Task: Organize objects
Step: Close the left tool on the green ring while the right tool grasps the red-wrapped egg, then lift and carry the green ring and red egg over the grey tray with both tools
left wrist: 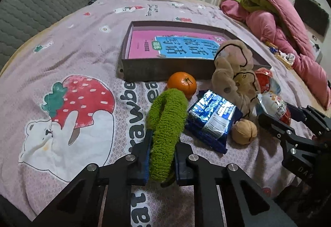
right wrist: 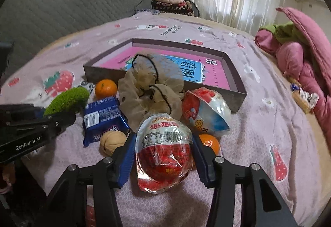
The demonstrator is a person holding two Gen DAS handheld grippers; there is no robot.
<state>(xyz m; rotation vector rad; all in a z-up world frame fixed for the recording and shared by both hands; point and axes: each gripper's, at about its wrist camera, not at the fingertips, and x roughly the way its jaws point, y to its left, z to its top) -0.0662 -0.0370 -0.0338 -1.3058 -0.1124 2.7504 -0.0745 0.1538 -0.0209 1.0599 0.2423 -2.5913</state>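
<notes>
My left gripper is shut on a fuzzy green cloth, which also shows in the right wrist view. My right gripper is shut on a red and white wrapped toy egg, seen too in the left wrist view. Between them on the bed lie an orange, a blue snack pack, a walnut, a beige mesh pouch and a second wrapped egg. A grey box with a pink book stands behind.
A second orange lies behind my right finger. A pink and green quilt pile sits at the right edge of the bed. A grey headboard and folded blankets are at the back. The strawberry sheet spreads left.
</notes>
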